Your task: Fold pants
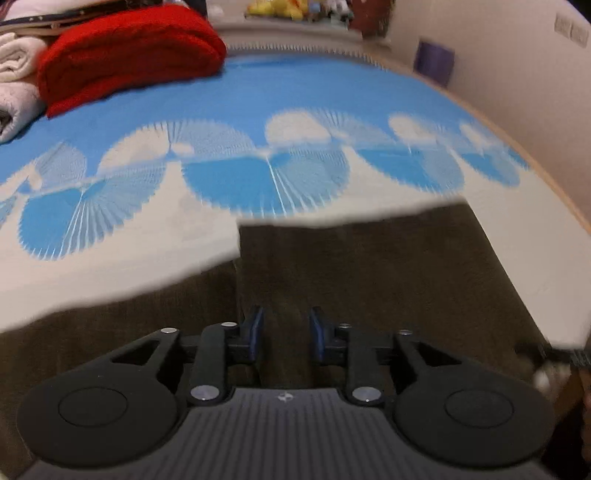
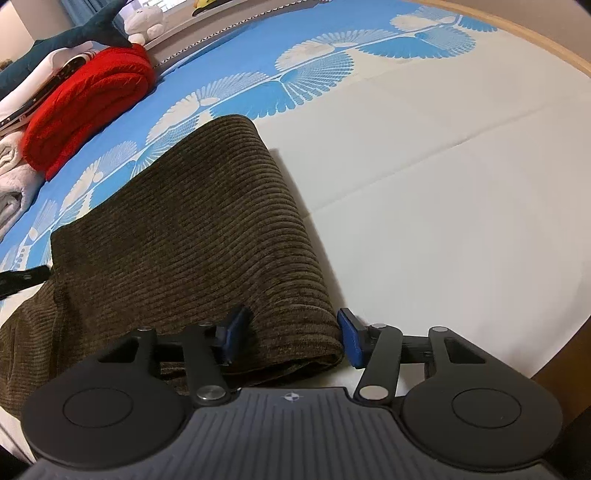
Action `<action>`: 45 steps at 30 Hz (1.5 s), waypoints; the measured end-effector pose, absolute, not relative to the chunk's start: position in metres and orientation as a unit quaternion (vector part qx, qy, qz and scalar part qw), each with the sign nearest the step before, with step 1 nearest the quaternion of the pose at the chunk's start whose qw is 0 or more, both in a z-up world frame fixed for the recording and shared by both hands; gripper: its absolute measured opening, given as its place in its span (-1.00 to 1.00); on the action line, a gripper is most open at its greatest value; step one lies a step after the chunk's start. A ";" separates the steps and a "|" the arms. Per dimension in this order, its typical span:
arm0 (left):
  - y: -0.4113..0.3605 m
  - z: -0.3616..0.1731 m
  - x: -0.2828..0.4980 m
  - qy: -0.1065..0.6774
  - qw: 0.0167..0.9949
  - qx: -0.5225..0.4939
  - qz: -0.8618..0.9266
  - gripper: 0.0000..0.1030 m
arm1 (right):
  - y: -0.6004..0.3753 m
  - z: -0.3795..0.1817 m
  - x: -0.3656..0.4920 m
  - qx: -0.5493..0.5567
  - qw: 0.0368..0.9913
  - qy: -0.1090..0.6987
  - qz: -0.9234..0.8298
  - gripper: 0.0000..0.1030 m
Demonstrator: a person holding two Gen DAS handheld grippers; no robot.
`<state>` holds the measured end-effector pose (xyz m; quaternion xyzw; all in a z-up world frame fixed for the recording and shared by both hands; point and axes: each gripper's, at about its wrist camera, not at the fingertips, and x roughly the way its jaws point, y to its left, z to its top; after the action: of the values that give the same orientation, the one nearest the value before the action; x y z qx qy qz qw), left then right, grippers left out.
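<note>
Brown corduroy pants lie folded on the bed, with a rounded fold along their right side. My right gripper straddles the near end of that fold. Its left pad sinks into the cloth and its right pad sits against the fold's edge, so the jaws are shut on the pants. In the blurred left wrist view the pants fill the lower half. My left gripper hangs over them with its blue pads apart and only flat cloth showing between them.
A blue-and-white patterned sheet covers the bed. A folded red blanket and white towels lie at the far left, with plush toys behind them. A wooden bed edge and a wall run along the right.
</note>
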<state>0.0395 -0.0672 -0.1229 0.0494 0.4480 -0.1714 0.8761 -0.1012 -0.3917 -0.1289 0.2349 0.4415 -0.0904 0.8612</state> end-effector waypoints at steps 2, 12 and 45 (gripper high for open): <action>-0.067 -0.121 0.010 0.472 0.864 0.051 -0.166 -0.41 | -0.394 -0.130 -0.102 0.246 0.858 0.441 -0.094 0.10; -0.044 -0.153 -0.039 0.484 0.867 0.020 -0.114 -0.32 | -0.399 -0.132 -0.105 0.279 0.845 0.443 -0.109 0.21; -0.044 -0.165 -0.065 0.465 0.874 0.080 -0.111 -0.29 | -0.372 -0.127 -0.094 0.220 0.857 0.443 -0.147 0.06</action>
<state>-0.0646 -0.0440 -0.1651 0.0796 0.4655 -0.1108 0.8745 -0.0942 -0.3719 -0.1269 0.2201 0.4428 -0.1473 0.8566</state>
